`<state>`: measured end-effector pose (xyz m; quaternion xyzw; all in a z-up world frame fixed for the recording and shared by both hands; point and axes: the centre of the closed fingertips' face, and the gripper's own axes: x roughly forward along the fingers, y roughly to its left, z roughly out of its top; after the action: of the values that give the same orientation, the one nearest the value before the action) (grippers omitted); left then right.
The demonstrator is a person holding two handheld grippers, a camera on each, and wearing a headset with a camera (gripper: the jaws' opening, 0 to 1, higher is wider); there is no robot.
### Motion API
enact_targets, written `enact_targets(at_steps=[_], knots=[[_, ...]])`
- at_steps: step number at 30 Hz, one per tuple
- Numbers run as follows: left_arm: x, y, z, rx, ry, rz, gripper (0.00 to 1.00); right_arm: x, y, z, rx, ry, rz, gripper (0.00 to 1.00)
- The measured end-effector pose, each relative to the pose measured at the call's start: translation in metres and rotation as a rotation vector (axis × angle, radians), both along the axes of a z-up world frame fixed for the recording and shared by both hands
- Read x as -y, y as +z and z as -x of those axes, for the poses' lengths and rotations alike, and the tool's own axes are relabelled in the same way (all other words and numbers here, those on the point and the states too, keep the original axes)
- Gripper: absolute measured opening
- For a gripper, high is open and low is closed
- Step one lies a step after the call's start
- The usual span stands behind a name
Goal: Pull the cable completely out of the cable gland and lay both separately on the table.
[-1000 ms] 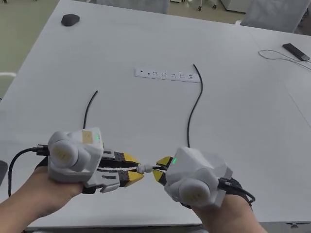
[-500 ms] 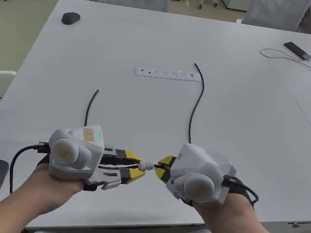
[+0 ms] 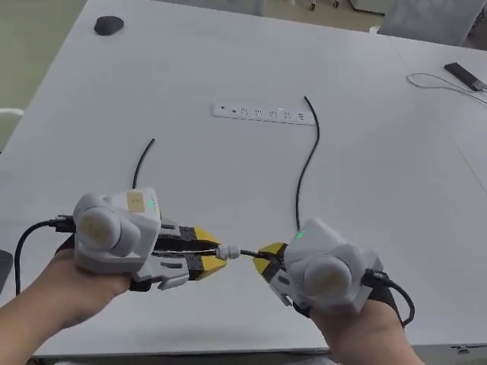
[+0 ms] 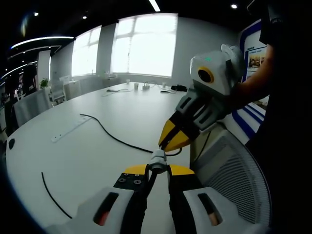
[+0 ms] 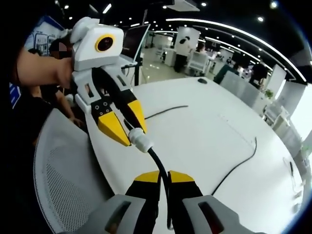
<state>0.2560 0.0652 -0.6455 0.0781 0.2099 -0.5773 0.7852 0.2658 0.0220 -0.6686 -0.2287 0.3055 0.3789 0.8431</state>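
A small white cable gland (image 3: 225,252) hangs above the table's near edge, and my left gripper (image 3: 217,255) is shut on it. A black cable (image 3: 248,253) comes out of the gland to the right. My right gripper (image 3: 264,259) is shut on that cable a short way from the gland. In the left gripper view the gland (image 4: 158,159) sits between my yellow fingertips, with the right gripper (image 4: 171,141) facing it. From the right gripper view, the cable (image 5: 159,165) runs from my jaws up to the gland (image 5: 139,140). The cable's long tail (image 3: 306,163) lies on the table.
A white power strip (image 3: 263,115) lies mid-table. A second short black cable (image 3: 141,161) lies to the left. A black mouse (image 3: 109,25) sits at the far left corner. A dark device with a thin white wire (image 3: 463,77) is at the far right. A mesh chair (image 5: 53,190) stands below.
My two grippers have drawn apart, the right one moving right. More black cable shows between the gland and the right gripper than before.
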Motion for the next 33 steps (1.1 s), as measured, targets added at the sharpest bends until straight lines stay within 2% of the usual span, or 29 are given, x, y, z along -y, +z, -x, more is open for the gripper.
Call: enact_targets(at_steps=[9, 12, 16, 19, 22, 24, 27, 29, 33], knots=[[0.001, 0.001, 0.001, -0.002, 0.001, 0.003, 0.15, 0.021, -0.010, -0.003, -0.030, -0.073, -0.002, 0.00], [0.002, 0.001, 0.002, 0.000, 0.000, 0.003, 0.15, 0.027, -0.015, -0.002, -0.056, -0.117, -0.026, 0.00], [0.004, 0.002, 0.004, -0.002, 0.000, 0.007, 0.15, 0.042, -0.027, 0.000, -0.118, -0.224, -0.079, 0.00], [0.004, 0.001, 0.006, 0.000, -0.002, 0.003, 0.15, 0.048, -0.033, 0.001, -0.148, -0.266, -0.109, 0.00], [0.004, 0.000, 0.006, 0.003, 0.000, 0.000, 0.15, 0.053, -0.041, 0.003, -0.177, -0.305, -0.126, 0.00], [0.005, 0.001, 0.006, 0.002, 0.002, 0.001, 0.15, 0.059, -0.047, 0.004, -0.205, -0.362, -0.141, 0.00], [0.006, -0.003, 0.008, -0.010, -0.007, -0.009, 0.15, 0.065, -0.054, 0.004, -0.209, -0.366, -0.124, 0.00], [0.007, -0.003, 0.009, -0.006, -0.009, -0.012, 0.15, 0.065, -0.055, 0.005, -0.222, -0.371, -0.131, 0.00], [0.009, -0.003, 0.009, -0.013, -0.010, -0.010, 0.15, 0.065, -0.054, 0.006, -0.221, -0.372, -0.133, 0.00]])
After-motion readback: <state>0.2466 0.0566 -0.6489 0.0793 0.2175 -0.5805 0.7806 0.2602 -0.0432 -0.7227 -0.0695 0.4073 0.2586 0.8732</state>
